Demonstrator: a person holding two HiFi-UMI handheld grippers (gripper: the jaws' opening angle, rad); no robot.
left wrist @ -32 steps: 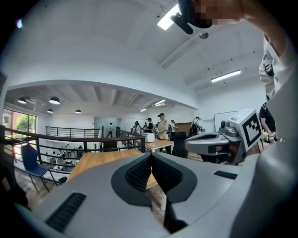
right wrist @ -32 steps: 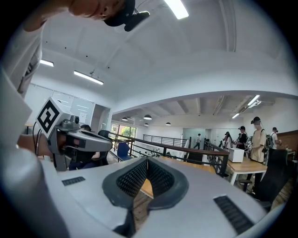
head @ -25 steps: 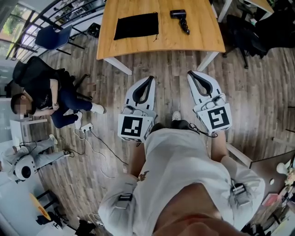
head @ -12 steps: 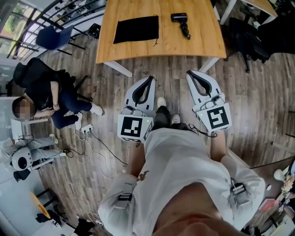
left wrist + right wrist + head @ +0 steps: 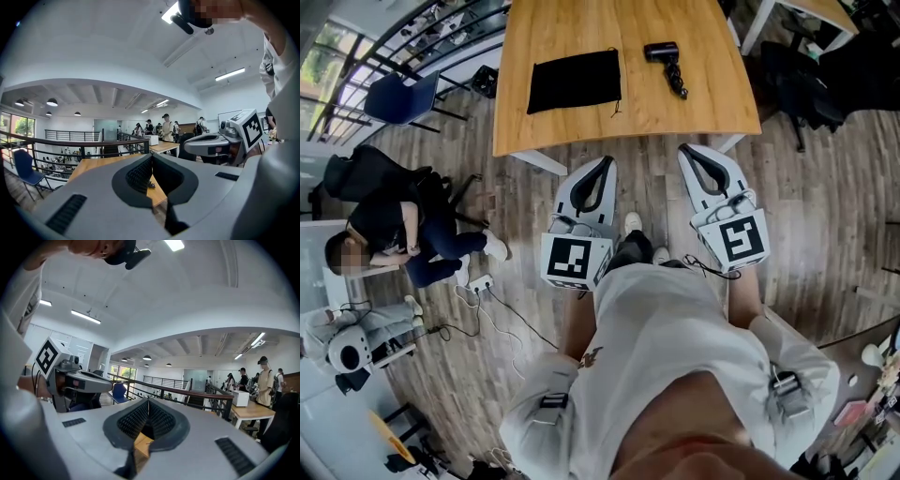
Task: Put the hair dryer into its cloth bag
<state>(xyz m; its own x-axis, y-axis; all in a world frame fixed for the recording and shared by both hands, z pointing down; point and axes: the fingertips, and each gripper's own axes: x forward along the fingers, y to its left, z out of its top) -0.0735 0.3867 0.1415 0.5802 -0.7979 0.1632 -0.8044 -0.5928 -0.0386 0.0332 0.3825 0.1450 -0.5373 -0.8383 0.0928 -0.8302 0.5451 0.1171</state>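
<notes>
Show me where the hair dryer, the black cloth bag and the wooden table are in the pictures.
hair dryer [image 5: 660,52]: head view, on its black body.
cloth bag [image 5: 575,82]: head view, on the middle of the flat cloth.
wooden table [image 5: 698,108]: head view, on bare wood near the front edge.

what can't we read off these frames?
- Black cloth bag, head view: too small to tell which end is open.
- Black hair dryer, head view: too small to show a switch or cord.
- Wooden table: far end cut off by the head view's top edge; only slivers show in the gripper views.
</notes>
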